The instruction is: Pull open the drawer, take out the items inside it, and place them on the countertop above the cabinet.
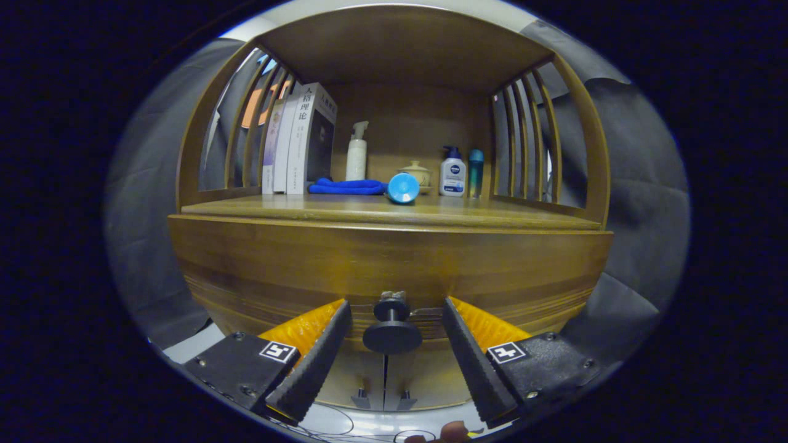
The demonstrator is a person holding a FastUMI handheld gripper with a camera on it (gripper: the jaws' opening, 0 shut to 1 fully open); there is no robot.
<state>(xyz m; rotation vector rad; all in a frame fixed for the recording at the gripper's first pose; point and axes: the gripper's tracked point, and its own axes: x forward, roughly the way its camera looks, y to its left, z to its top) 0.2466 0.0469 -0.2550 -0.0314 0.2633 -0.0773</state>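
Drawer [394, 271] shut, knob [392, 326] btwn fingers of open claw [394, 311], not touching.

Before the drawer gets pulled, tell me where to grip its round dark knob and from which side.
Grip the round dark knob on its thin neck behind the wide disc, coming straight in at the wooden drawer front. The disc should stop the fingers slipping off. The open gripper already straddles it.

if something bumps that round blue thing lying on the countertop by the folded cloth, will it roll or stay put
The blue cylinder lies on its side, round end facing the open gripper, so it would probably roll sideways. The blue cloth beside it might stop it that way. It looks rigid, likely light.
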